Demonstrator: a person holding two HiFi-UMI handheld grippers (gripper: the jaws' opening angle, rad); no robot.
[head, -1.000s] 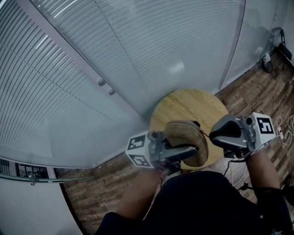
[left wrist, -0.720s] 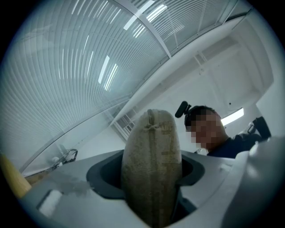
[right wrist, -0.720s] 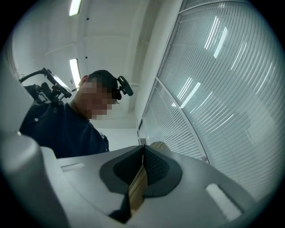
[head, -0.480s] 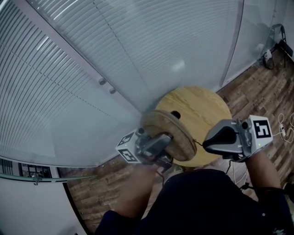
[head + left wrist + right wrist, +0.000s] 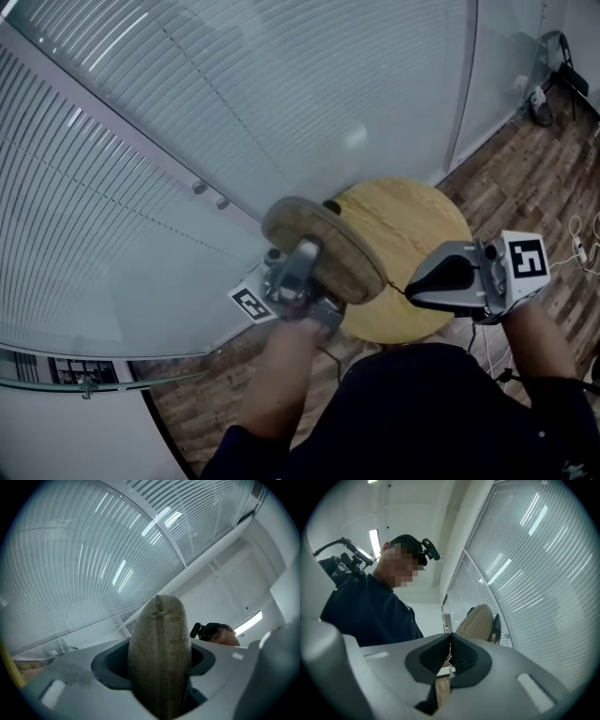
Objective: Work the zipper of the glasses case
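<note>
Tan fabric glasses case [image 5: 323,246] is held up over the round wooden tabletop's [image 5: 417,220] left edge in the head view. Left gripper view: the left tool [image 5: 159,665] clamps it upright. Right gripper view: the right tool [image 5: 450,654] is closed and empty, with the case beyond it.

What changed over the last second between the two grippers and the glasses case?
The left gripper carried the glasses case up and to the left in the head view, away from the right gripper. Unchanged: the left fingers stay clamped on the case, the right fingers stay shut, and the round table has not moved.
</note>
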